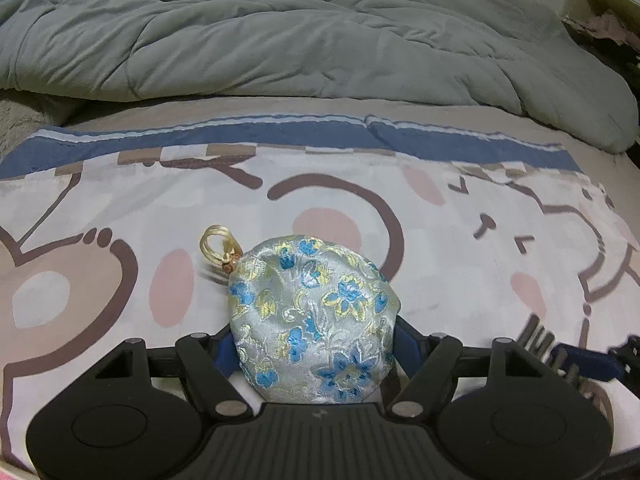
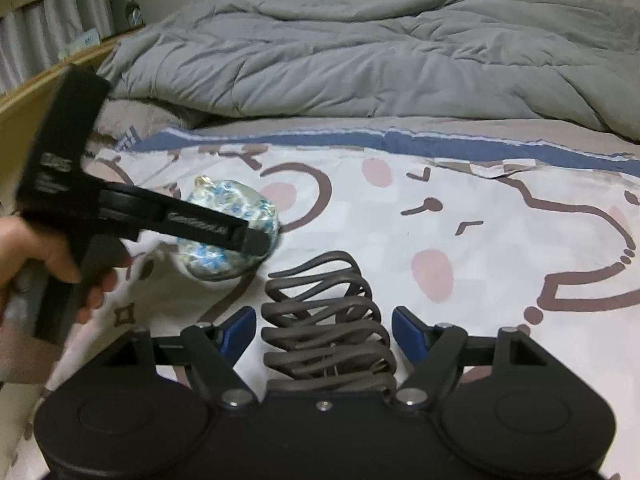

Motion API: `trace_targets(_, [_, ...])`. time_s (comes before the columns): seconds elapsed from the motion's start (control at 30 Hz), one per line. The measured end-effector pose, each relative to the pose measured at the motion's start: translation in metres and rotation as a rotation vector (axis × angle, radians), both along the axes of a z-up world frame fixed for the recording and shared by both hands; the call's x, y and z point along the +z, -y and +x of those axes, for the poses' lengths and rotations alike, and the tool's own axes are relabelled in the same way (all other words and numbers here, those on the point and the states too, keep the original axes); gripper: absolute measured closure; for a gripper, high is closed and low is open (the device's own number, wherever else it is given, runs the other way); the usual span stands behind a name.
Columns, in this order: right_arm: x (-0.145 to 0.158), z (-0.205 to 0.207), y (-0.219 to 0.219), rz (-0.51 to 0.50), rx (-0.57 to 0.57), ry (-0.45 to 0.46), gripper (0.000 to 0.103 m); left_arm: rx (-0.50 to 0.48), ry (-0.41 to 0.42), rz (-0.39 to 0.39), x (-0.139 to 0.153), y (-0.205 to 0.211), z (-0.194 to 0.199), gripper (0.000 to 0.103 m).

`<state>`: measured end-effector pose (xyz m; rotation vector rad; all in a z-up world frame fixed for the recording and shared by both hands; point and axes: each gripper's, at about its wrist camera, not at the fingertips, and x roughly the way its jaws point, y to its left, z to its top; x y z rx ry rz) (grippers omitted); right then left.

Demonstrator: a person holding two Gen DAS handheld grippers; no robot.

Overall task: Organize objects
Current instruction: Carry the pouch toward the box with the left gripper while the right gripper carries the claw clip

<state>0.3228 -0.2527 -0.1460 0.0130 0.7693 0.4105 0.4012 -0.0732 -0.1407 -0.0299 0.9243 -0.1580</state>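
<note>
**Gripping a pouch and a hair claw on the bed**

Closing on a floral pouch (image 1: pixel 312 316), the left gripper (image 1: pixel 316 344) is pressing both pads against its sides on the bedsheet (image 1: pixel 460 248). The right gripper (image 2: pixel 324 332) is standing apart around a brown hair claw (image 2: pixel 326 320), untouched; next it likely needs squeezing.

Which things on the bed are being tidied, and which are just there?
Being tidied:
pouch
hair claw

Just there:
duvet
sheet
box

Pouch (image 1: pixel 308 316) lies on bedsheet (image 1: pixel 460 264), left of coil (image 2: pixel 326 320).
</note>
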Motion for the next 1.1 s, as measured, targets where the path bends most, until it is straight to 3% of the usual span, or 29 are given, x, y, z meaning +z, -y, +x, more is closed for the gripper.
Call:
trace_targets(0.2, [-0.005,-0.003,-0.011,-0.092,0.022,-0.009,0.035,-0.014,-0.011,-0.020,0.004,-0.004,-0.011,0.033])
trace_targets(0.63, [0.022,-0.019,0.007,-0.044,-0.104,0.014,0.036,-0.042,-0.021,-0.029,0.018,-0.004,-0.040,0.040])
trace_targets(1.1, [0.067,-0.049,0.005,-0.076,-0.143,0.052,0.036,-0.048,0.025,-0.059,0.069,-0.011,-0.087,0.040])
